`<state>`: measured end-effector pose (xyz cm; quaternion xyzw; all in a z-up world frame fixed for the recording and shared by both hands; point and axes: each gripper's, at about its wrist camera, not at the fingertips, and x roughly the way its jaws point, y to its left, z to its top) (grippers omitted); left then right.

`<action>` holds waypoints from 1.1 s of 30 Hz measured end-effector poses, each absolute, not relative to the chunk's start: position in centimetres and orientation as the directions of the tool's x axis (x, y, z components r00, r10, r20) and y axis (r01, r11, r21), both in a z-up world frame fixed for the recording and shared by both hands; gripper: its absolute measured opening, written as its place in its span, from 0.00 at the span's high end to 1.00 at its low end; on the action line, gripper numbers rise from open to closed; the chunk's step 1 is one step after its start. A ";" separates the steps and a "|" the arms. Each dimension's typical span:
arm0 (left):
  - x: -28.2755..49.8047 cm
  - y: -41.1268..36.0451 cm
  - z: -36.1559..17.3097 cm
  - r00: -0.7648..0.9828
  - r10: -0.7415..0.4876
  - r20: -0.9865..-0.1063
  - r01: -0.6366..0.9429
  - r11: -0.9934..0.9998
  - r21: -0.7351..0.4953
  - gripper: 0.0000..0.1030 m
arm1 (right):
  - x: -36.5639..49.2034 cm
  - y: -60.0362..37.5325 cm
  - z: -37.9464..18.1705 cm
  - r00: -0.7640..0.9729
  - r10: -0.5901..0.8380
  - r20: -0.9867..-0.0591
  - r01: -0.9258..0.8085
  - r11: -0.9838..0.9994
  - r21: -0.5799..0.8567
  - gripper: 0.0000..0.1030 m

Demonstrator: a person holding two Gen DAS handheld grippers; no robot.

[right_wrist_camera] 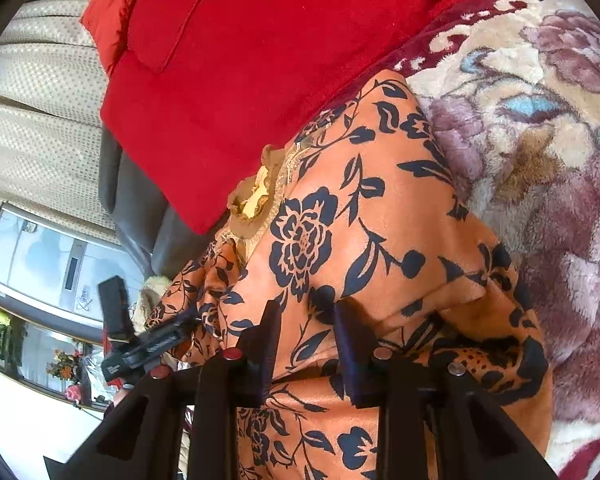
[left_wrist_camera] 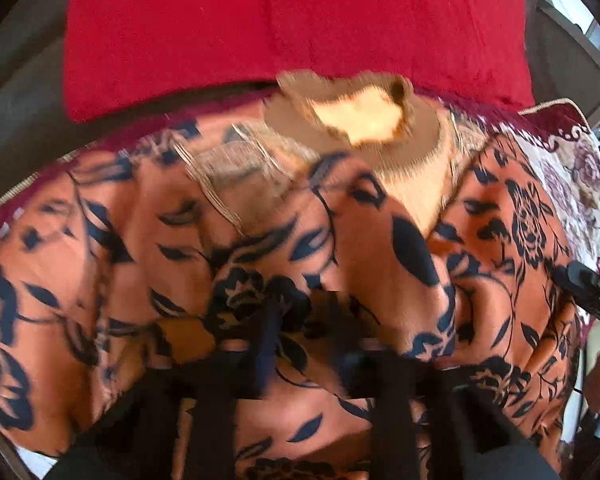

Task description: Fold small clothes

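Observation:
An orange garment (left_wrist_camera: pixel 300 216) with a dark blue flower print and a tan ruffled collar (left_wrist_camera: pixel 352 116) lies on a flowered blanket. It also shows in the right wrist view (right_wrist_camera: pixel 340 216), folded over itself. My left gripper (left_wrist_camera: pixel 312 336) is low over the garment's lower part, jaws apart with cloth bunched between them; the view is blurred. My right gripper (right_wrist_camera: pixel 306 320) sits on the garment's fold, fingers a little apart with cloth between them. The left gripper (right_wrist_camera: pixel 140 344) shows at the garment's far edge in the right wrist view.
A red cushion (left_wrist_camera: pixel 292 24) lies behind the garment, touching its collar; it shows in the right wrist view (right_wrist_camera: pixel 260 60) too. The plush flowered blanket (right_wrist_camera: pixel 540 140) spreads to the right. A grey sofa edge (right_wrist_camera: pixel 140 208) and cream curtain (right_wrist_camera: pixel 40 100) are at the left.

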<state>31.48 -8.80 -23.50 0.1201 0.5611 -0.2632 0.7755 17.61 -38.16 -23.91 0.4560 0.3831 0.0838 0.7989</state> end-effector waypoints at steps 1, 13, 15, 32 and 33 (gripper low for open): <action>31.1 -8.7 -23.4 0.244 -0.274 -0.930 0.550 0.829 -0.099 0.89 | 17.7 -38.2 -24.0 0.693 0.485 -0.533 0.214 0.568 0.795 0.70; 25.7 -2.6 -14.9 0.418 -0.386 -0.822 0.532 0.838 -0.124 0.97 | 17.2 -38.4 -24.7 0.704 0.473 -0.529 0.221 0.562 0.797 0.70; 24.6 -1.3 -14.3 0.444 -0.381 -0.811 0.531 0.841 -0.105 0.97 | 17.1 -38.3 -24.7 0.708 0.463 -0.533 0.219 0.574 0.789 0.70; 32.1 -7.3 -23.7 0.316 -0.138 -0.939 0.538 0.841 0.057 0.77 | 17.1 -37.9 -24.3 0.714 0.444 -0.542 0.207 0.606 0.768 0.70; 32.1 -7.0 -23.9 0.305 -0.163 -0.938 0.534 0.845 0.027 0.80 | 17.1 -37.9 -24.3 0.712 0.445 -0.543 0.206 0.607 0.768 0.70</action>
